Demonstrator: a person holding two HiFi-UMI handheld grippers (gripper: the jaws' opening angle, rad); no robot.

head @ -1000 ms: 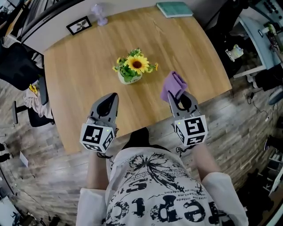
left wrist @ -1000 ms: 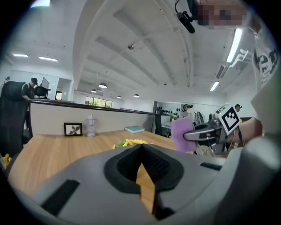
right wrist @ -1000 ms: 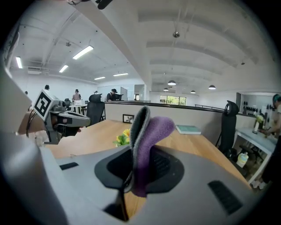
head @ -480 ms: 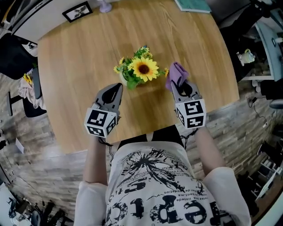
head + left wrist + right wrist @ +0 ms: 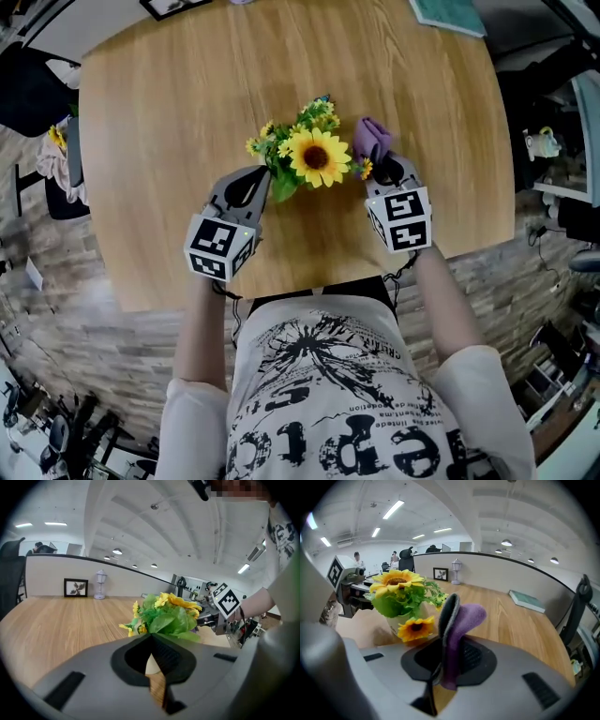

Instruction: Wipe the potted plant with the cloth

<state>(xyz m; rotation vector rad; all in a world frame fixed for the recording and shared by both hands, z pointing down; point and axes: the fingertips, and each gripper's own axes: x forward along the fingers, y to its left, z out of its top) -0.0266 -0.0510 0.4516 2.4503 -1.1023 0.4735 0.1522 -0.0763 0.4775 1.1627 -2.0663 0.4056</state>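
The wooden table (image 5: 159, 122) fills the upper half of the head view. Near its middle stands the potted sunflower plant (image 5: 314, 155): one big bloom facing up, with smaller yellow blossoms and green leaves around it. Its pale pot (image 5: 399, 620) shows at the left of the right gripper view.

My two tools flank the plant. The left gripper (image 5: 262, 176) sits just beside the leaves at centre left, jaws together with nothing between them. The right gripper (image 5: 380, 167) sits at centre right, clamped on the folded purple cloth (image 5: 373, 139). The cloth stands up past the jaw tips, right next to a small bloom, and I cannot tell whether it touches. A teal book (image 5: 450, 14) lies at the upper right edge, well apart.

I judge that I am in position and the wiping is about to begin. Next I should lay the cloth on the leaves and petals with a light stroke. The plant looks light and may tip or slide, so my left tool may need to brace the pot or open to grip it.
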